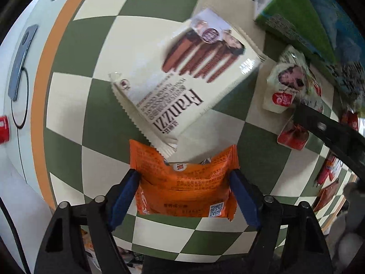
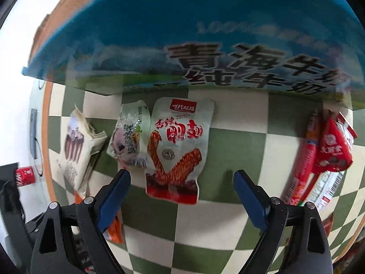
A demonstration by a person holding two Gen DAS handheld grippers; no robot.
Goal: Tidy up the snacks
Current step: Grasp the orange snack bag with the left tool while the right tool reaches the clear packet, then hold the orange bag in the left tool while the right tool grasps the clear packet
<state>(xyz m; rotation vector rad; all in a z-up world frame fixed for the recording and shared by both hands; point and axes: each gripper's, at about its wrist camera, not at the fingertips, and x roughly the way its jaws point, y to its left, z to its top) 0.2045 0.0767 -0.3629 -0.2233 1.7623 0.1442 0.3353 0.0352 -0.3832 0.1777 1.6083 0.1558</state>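
Orange packet (image 1: 184, 189) sits square between my left tool's (image 1: 184, 196) blue pads (image 1: 124, 199), flat on the checkered bench (image 1: 95, 96). Jaws are apart and bracket both side edges; pads look right at the edges, but I can't confirm they press, so I call it not clamped yet. Packet's long axis runs across the gap, pad to pad, so closing means squeezing it lengthwise. It will likely buckle upward, which I judge fine for a soft wrapper. White wafer pack (image 1: 182, 84) lies just past the orange one, its serrated corner touching or overlapping the top edge; pulling up may drag it.

Right tool (image 2: 182, 196) is also apart, nothing gripped. Red-and-clear chicken-wing pouch (image 2: 180, 150) lies ahead of it, long axis pointing along the tool's reach, lower end inside the gap but offset toward the left pad (image 2: 114, 196). Right pad (image 2: 248, 198) stands well clear over bare bench. Needs a sideways shift before closing. Blue milk carton (image 2: 205, 34) looms beyond the pouch; red sausage sticks (image 2: 305, 155) sit off to the right.

Left hand is nearer to a grab, by my read.
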